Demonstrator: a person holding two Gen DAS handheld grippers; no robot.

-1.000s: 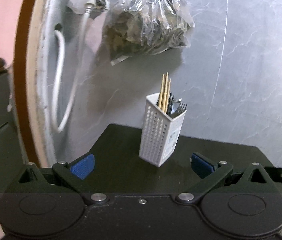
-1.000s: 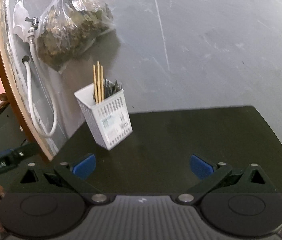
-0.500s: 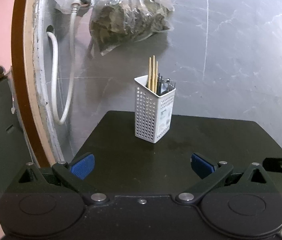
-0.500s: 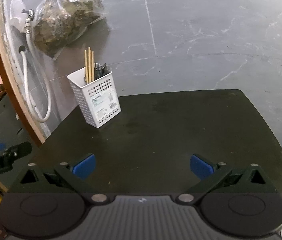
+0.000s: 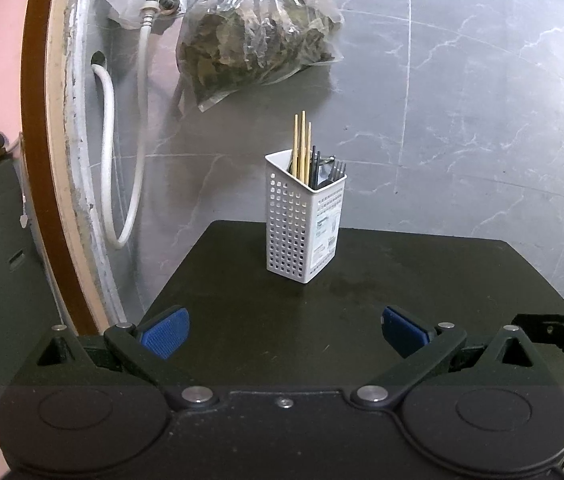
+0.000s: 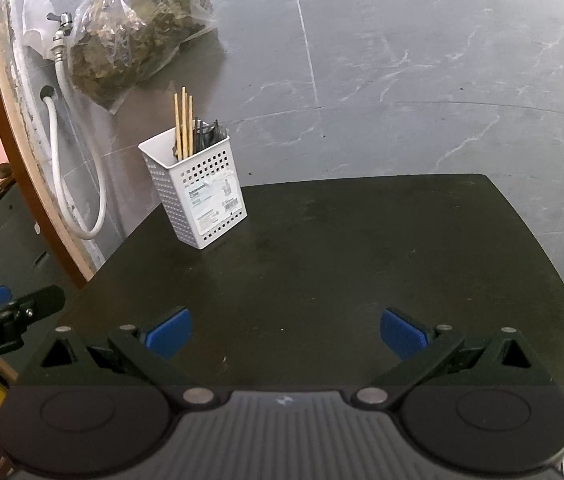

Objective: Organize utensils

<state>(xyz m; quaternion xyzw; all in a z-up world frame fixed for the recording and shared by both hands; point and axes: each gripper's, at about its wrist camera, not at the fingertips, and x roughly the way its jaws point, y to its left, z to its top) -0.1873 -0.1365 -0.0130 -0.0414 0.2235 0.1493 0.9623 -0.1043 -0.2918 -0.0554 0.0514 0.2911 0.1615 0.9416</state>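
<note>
Both tools are spread wide and grasp nothing: the left tool [image 5: 283, 330] and the right tool [image 6: 285, 330] each hover low over the near edge of the matte black square table [image 6: 361, 272], blue pads apart. The white perforated plastic utensil holder [image 5: 303, 226] stands upright at the table's far edge, at about 12 o'clock from the left tool and 11 o'clock from the right one; it holds pale wooden chopsticks [image 5: 301, 146] and dark metal cutlery [image 5: 327, 170]. Against the frames half a second ago, the holder sits nearer the middle of the left view and looks larger in both views, so both tools have drawn a little closer. Beyond the table, at 11 o'clock, a clear plastic bag of dry brown leaves [image 5: 258, 36] lies on the grey marble floor [image 5: 481, 120] beside a white hose [image 5: 108, 184].
</note>
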